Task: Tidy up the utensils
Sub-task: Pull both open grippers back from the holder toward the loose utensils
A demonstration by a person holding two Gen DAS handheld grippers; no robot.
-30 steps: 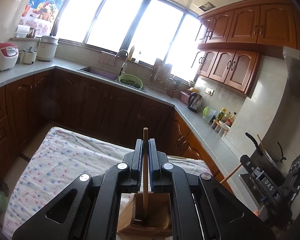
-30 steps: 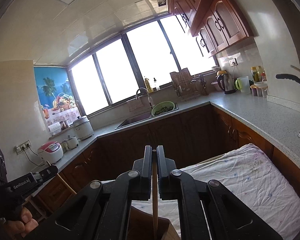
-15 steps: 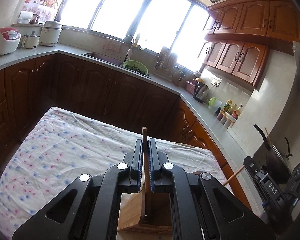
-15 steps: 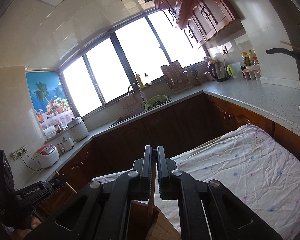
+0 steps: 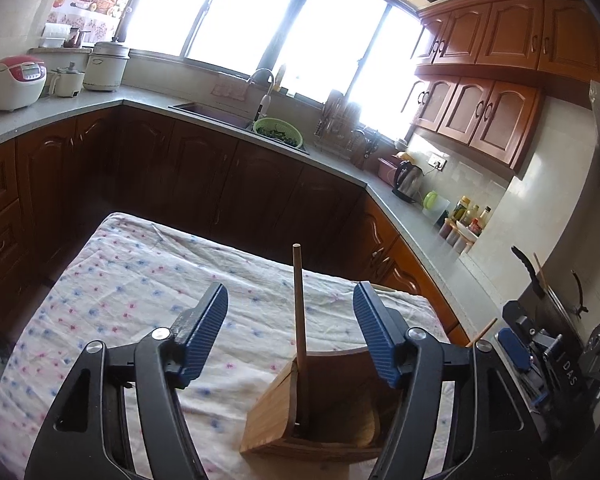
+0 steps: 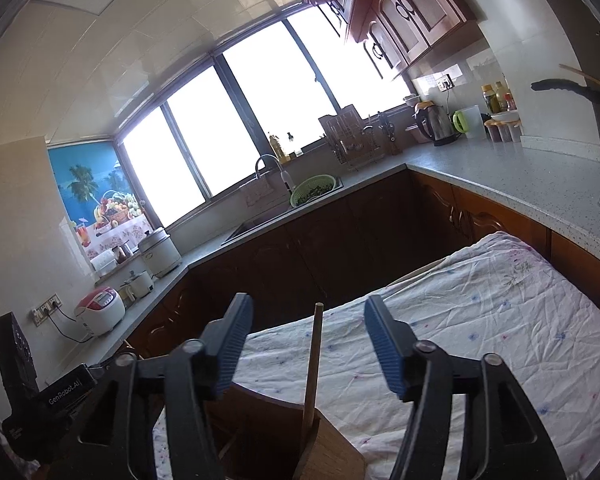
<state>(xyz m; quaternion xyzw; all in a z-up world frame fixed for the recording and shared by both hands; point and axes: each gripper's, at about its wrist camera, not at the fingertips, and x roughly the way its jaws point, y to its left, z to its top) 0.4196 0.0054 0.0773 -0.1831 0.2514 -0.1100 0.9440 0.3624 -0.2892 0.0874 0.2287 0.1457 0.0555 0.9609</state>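
A wooden holder (image 5: 324, 412) stands on the bench (image 5: 132, 288), which is covered with a flowered cloth. In the left wrist view one wooden chopstick (image 5: 300, 320) stands nearly upright inside the holder, against its left wall, its upper end rising well above the rim. The right wrist view shows the same holder (image 6: 324, 448) with one chopstick (image 6: 313, 364) leaning slightly in it; whether this is the same stick or a second one cannot be told.

The left gripper (image 5: 291, 332) has its two blue-padded fingers (image 5: 204, 332) spread wide apart on either side of the chopstick, touching nothing. The right gripper (image 6: 309, 344) likewise has its fingers (image 6: 384, 344) wide apart, the stick standing free between them.

Beyond the holder, a green colander (image 5: 278, 130) holding dark greens sits at the sink (image 5: 212, 114). Right of the holder, one kettle (image 5: 408, 182) stands on the counter (image 5: 432, 256).
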